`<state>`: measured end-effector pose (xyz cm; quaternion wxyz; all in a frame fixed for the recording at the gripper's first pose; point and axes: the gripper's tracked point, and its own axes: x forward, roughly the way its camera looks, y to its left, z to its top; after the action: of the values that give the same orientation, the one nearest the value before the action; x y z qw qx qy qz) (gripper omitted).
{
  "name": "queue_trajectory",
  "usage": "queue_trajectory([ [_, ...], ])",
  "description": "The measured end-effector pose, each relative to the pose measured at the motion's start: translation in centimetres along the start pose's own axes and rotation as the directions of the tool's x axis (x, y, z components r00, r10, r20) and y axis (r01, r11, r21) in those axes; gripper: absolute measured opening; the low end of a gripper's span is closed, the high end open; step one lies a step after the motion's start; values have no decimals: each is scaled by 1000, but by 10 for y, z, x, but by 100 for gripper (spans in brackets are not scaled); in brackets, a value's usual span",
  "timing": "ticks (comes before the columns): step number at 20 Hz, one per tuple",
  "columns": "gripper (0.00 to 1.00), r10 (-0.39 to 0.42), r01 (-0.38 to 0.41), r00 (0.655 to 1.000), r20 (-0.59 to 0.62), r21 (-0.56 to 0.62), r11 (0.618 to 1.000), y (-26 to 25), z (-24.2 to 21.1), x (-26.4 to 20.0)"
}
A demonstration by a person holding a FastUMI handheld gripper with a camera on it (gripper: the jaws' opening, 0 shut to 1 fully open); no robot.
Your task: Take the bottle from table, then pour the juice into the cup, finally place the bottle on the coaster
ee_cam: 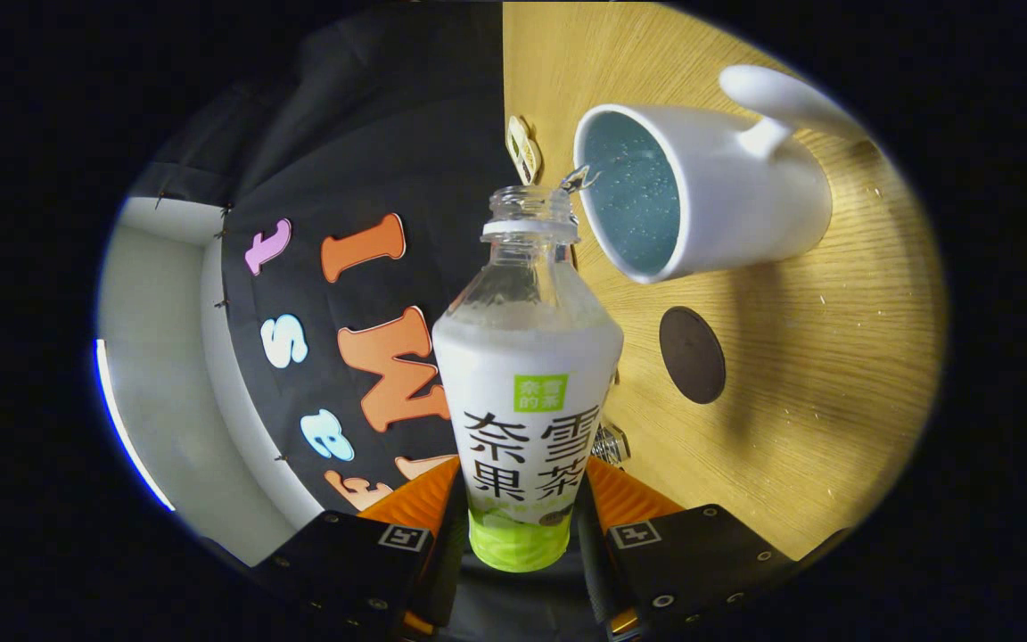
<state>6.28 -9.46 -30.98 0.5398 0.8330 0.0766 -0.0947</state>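
My gripper (522, 522) is shut on a clear bottle (527, 383) with a white and green label, both fingers pressing its lower body. The whole view is rolled sideways, so the bottle is tipped over. Its uncapped mouth (533, 203) sits just beside the rim of a white mug (710, 192) with a blue-speckled inside. A thin stream of liquid (578, 178) leaves the mouth toward the mug. The mug stands on the wooden table (817, 383), its handle (785, 98) on the far side. A dark round coaster (692, 354) lies on the table beside the mug, beyond the fingers.
A small pale object (522, 147) lies at the table's edge near the bottle mouth. The booth's black cloth wall (362, 178) hangs behind the table, with a white panel (166, 357) beside it. Bare wood surrounds the coaster.
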Motion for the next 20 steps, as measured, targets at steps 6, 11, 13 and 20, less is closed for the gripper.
queue_trajectory([
  [6, 59, -1, 1, 1000, 1, 42, 999, 8, 1, 0],
  [11, 59, 1, -2, 1000, 4, 84, 996, 15, 4, 1],
  [13, 59, 3, -4, 1000, 6, 106, 994, 18, 6, 2],
  [20, 59, -23, 21, 1000, 8, 198, 980, 18, 6, 6],
])
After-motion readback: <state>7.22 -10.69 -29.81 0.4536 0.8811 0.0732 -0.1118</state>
